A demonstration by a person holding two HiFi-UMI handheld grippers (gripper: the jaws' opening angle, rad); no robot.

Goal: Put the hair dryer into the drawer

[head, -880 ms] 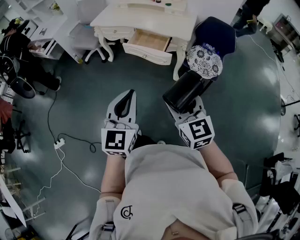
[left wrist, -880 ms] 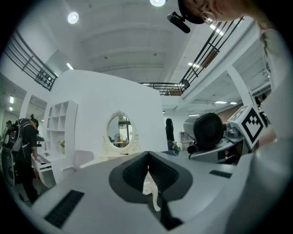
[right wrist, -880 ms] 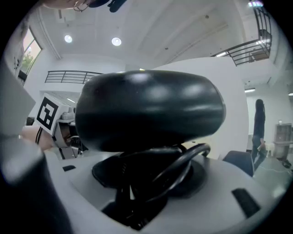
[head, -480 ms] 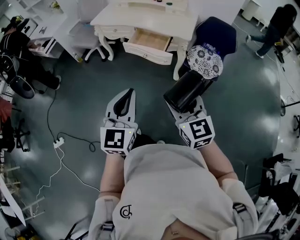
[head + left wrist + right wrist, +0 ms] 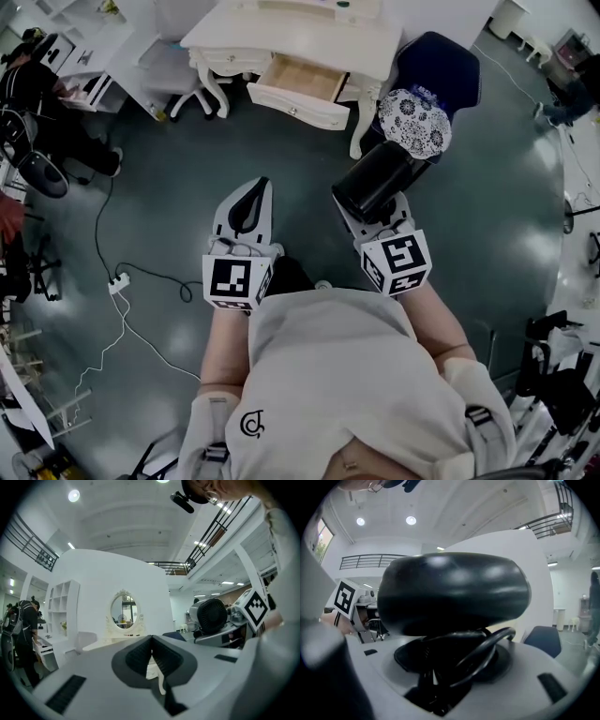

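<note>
A black hair dryer sits in my right gripper, which is shut on it at waist height over the floor. In the right gripper view its rounded body fills the middle, and its cable loops over the jaws of the right gripper. My left gripper hangs beside it, shut and empty; the left gripper shows its tips meeting. The open wooden drawer juts from a white dressing table farther ahead. The dryer's rear grille shows at the right of the left gripper view.
A blue chair with a patterned cushion stands just right of the table, ahead of the dryer. A white chair is left of it. A white cable and power strip lie on the dark floor. A person sits far left.
Both grippers have kept almost still, the dryer still held. A person in the background at the upper right has walked off toward the right edge.
</note>
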